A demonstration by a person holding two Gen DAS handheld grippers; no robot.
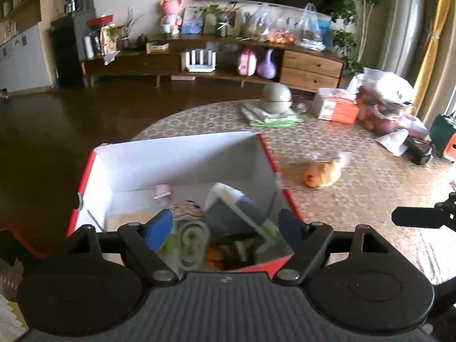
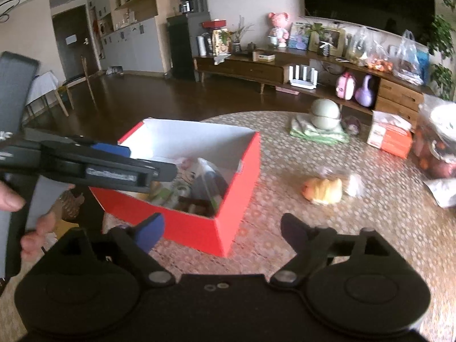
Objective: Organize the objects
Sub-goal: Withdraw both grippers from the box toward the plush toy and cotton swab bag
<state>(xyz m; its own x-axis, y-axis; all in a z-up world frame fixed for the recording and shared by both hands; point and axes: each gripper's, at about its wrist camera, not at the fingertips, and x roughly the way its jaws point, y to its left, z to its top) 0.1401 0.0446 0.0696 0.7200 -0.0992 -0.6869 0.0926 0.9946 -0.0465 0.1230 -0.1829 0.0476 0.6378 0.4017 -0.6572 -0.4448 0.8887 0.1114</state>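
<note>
A red cardboard box (image 1: 182, 159) with a white inside stands on the patterned table (image 1: 356, 199) and holds several small items, among them a clear-wrapped dark packet (image 1: 236, 213). My left gripper (image 1: 225, 228) is open and empty, right above the box's near end. In the right wrist view the box (image 2: 199, 222) is left of centre and the left gripper (image 2: 148, 165) reaches over it. A clear bag with a yellow and orange object (image 2: 325, 189) lies right of the box, also in the left wrist view (image 1: 325, 171). My right gripper (image 2: 222, 232) is open and empty, above the table near the box's front corner.
At the table's far side are a green lidded bowl on a folded cloth (image 2: 325, 116), an orange and white carton (image 2: 390, 136) and plastic bags of fruit (image 2: 439, 148). A long wooden sideboard (image 2: 285, 68) stands beyond. A person's hand (image 2: 34, 228) is at the left.
</note>
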